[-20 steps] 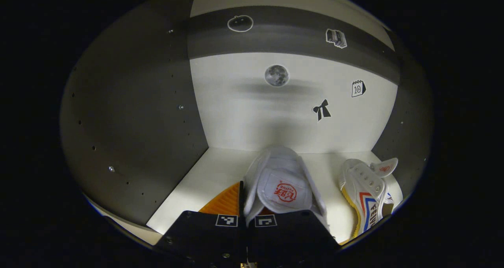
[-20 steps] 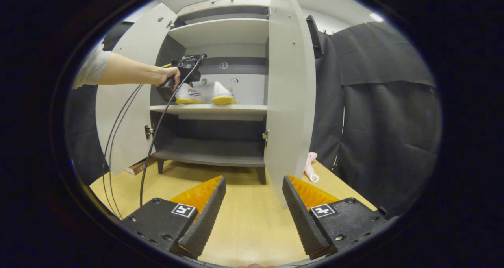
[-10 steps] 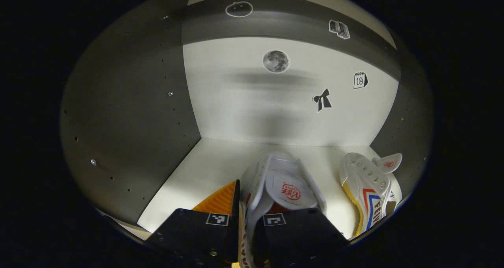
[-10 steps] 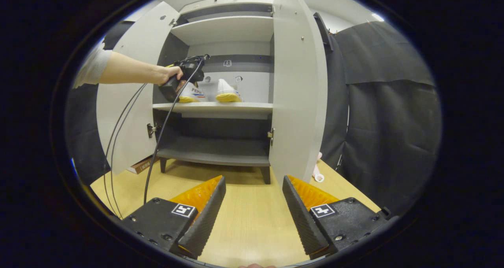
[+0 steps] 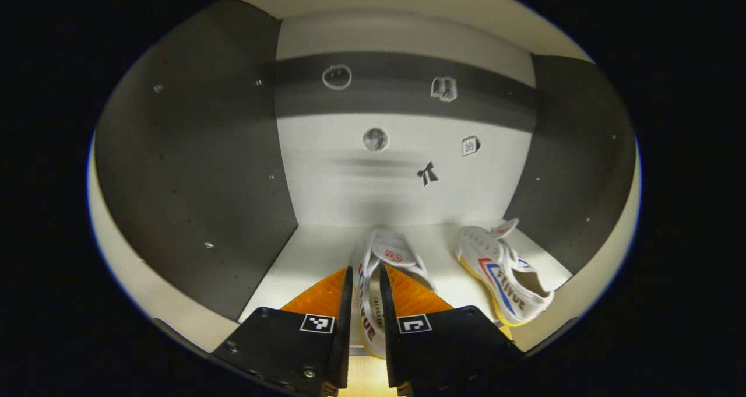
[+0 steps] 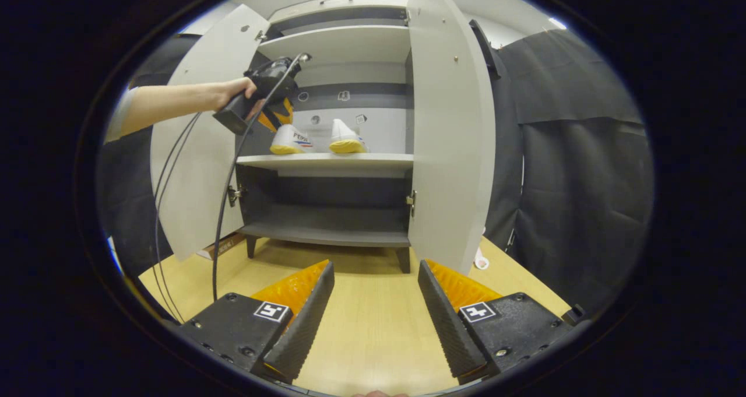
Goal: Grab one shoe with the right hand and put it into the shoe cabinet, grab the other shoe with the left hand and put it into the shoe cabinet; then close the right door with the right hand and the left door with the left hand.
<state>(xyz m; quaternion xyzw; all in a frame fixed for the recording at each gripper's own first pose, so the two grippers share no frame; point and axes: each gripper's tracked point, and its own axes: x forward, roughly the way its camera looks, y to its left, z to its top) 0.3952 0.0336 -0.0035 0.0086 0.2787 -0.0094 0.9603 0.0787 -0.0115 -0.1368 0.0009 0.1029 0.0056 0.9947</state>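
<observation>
Inside the shoe cabinet [image 6: 344, 38], against its grey-banded back wall, both shoes now sit on the middle shelf [image 6: 326, 162], toes to the back. The second shoe [image 5: 368, 312] lies left of centre in the cabinet and the first shoe [image 5: 504, 280] towards the cabinet's right wall, well apart. The left gripper [image 5: 365, 269] has drawn back and up from the shelf; its narrow gap has widened a little around the second shoe's heel, but whether the pads still press it cannot be told. In front of the cabinet, the right gripper [image 6: 376, 266] hangs spread and empty over the wooden floor [image 6: 373, 333]. With the shoes apparently stowed, the right door [image 6: 449, 140] and left door [image 6: 192, 169], both wide open, remain.
</observation>
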